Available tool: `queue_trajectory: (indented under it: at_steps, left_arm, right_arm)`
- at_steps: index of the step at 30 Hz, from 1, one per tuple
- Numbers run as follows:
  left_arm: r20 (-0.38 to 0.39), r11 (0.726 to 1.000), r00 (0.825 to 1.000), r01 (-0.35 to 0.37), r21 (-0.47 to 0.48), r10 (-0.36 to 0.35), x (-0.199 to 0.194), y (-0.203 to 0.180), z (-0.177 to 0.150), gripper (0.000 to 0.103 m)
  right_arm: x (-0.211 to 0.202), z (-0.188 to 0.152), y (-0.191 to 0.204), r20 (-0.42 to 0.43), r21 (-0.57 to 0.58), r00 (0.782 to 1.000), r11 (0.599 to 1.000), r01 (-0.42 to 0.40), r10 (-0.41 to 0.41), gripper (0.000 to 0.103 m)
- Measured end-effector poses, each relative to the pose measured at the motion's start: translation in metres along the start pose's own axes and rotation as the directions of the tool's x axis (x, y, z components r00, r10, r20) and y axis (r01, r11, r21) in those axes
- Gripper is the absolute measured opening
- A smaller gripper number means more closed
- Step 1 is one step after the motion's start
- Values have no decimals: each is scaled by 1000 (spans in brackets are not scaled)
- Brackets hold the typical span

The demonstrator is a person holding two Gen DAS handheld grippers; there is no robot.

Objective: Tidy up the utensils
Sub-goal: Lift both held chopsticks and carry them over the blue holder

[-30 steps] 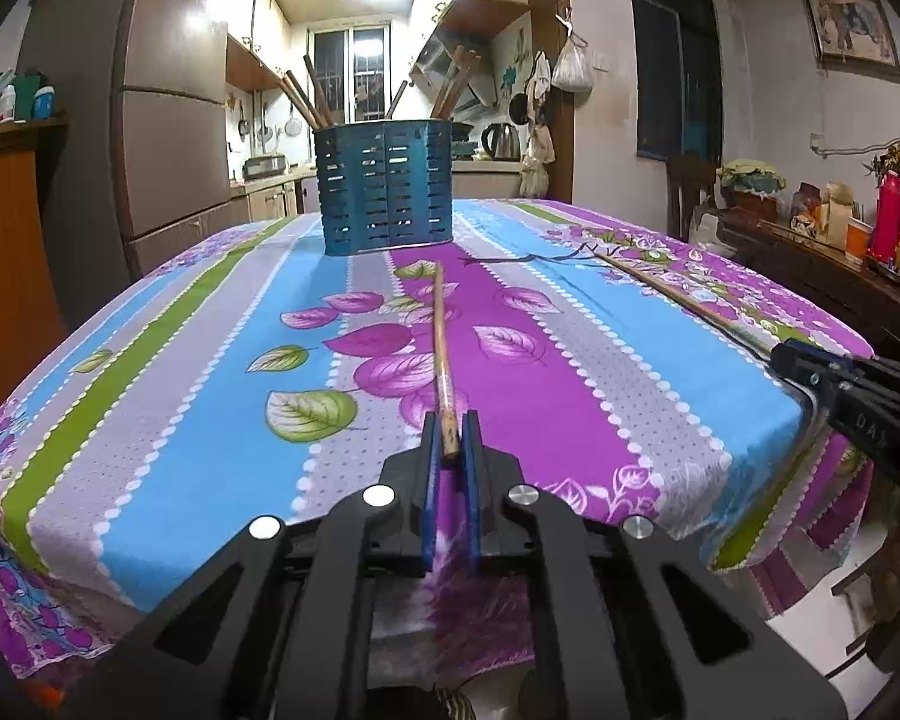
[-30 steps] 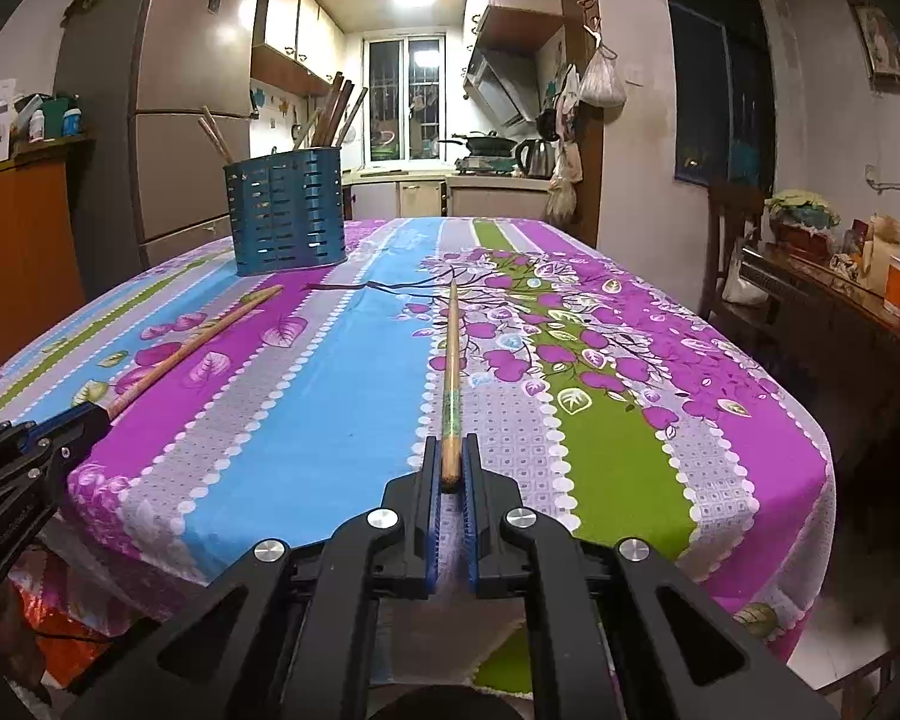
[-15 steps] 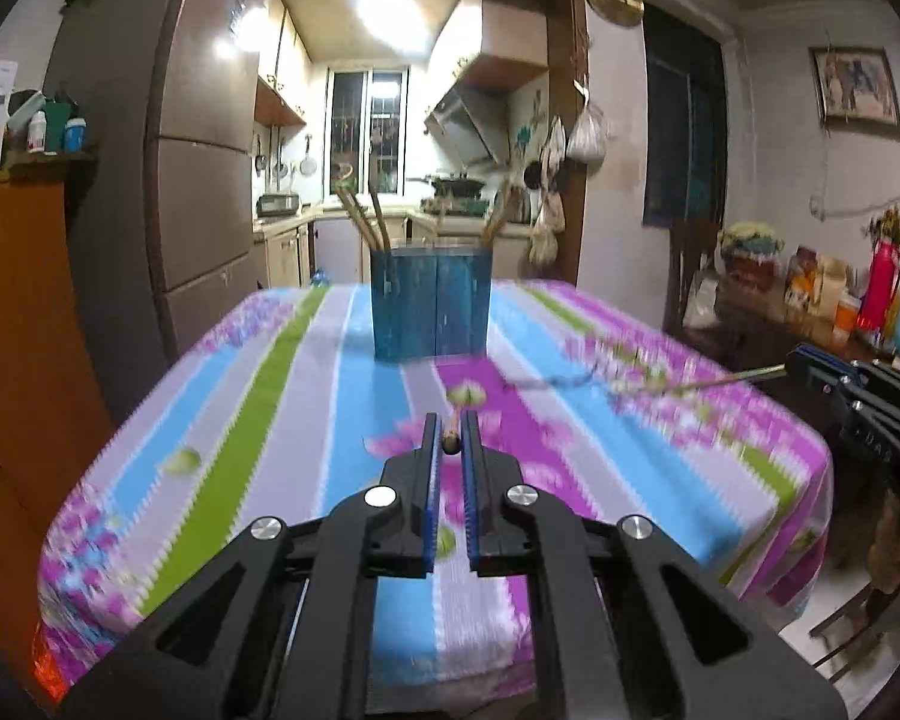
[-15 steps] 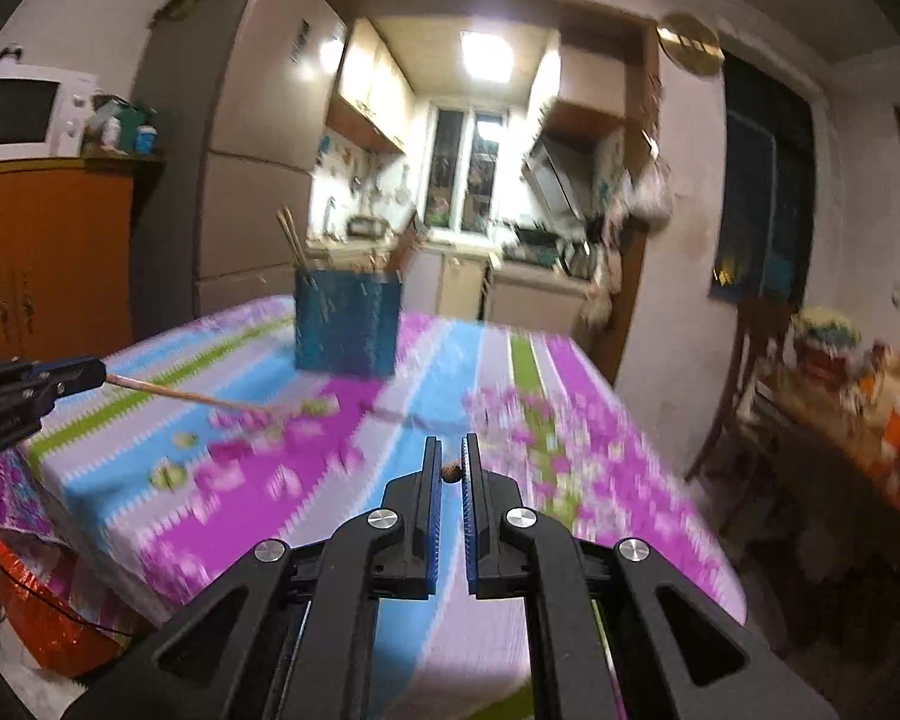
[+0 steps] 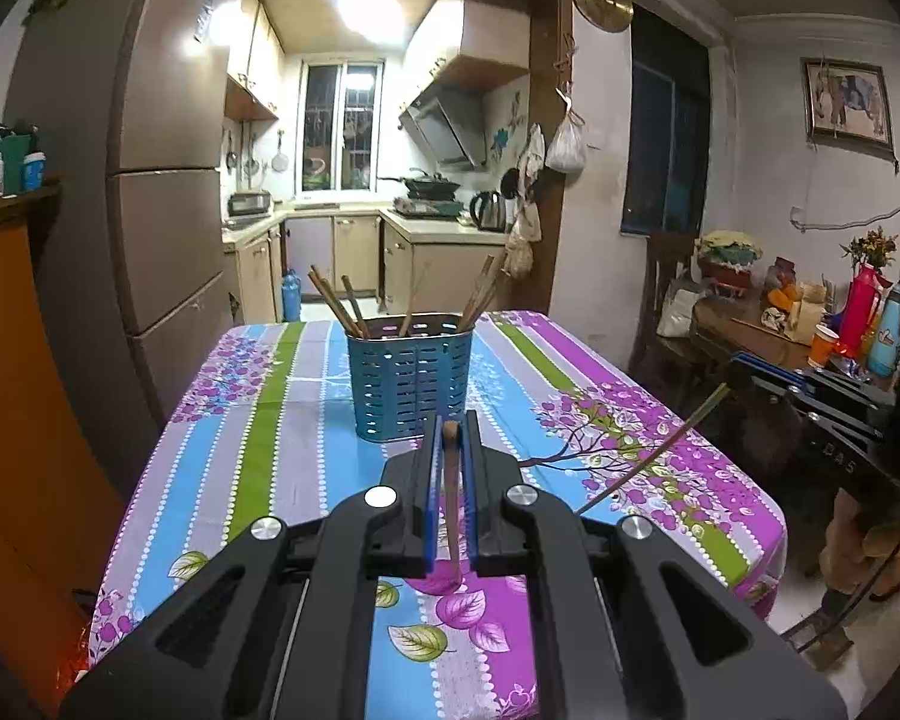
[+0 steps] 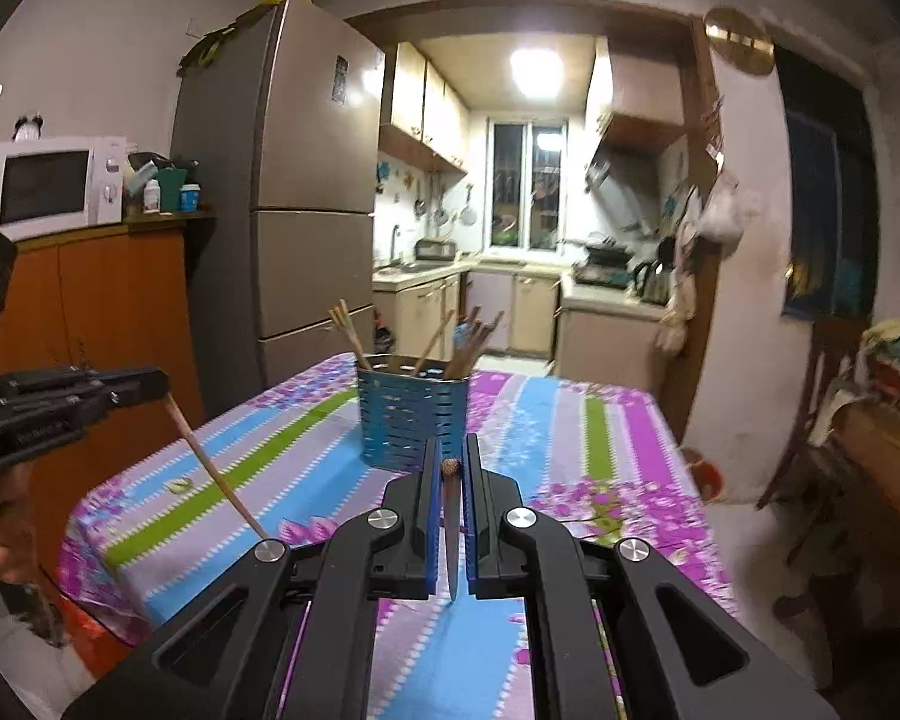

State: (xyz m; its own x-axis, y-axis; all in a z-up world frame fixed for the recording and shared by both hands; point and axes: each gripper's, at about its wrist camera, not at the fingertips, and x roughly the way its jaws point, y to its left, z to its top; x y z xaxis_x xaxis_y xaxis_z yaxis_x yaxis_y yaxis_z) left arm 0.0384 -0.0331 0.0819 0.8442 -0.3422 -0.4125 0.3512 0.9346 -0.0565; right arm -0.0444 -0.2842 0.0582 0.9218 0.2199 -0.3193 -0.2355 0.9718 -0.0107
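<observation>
Two chopsticks hang tip-down, seemingly steep: left gripper pinches one chopstick, right gripper another chopstick, both raised facing the blue holder.

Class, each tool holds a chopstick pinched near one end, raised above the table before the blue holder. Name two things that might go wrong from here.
1. The left tool grips its chopstick only near one end, so it may pivot or slip.
2. The blue holder already has sticks splayed across its opening; an incoming tip might snag them or tip the holder on the tablecloth.
</observation>
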Motion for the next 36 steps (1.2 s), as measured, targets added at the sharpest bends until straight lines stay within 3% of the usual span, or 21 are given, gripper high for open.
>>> queue_trajectory:
  at_steps: [8,16,23,29,36]
  left_arm:
    - [-23,1000,999,22,1,-22,10,4,11,5]
    - [-3,1000,1000,21,-1,-21,15,6,22,5]
    - [92,1000,996,14,4,-14,20,9,81,5]
    - [190,999,981,-32,21,27,34,11,148,5]
    - [219,999,975,-39,11,35,74,14,199,5]
  right_arm:
    - [16,16,-6,-72,81,995,995,-61,66,8]
    - [30,33,4,-95,70,992,994,-81,87,8]
    - [40,91,8,-22,47,995,994,-96,97,8]
    - [60,154,8,54,20,996,997,-77,75,8]
    - [107,202,0,80,9,996,999,-49,49,8]
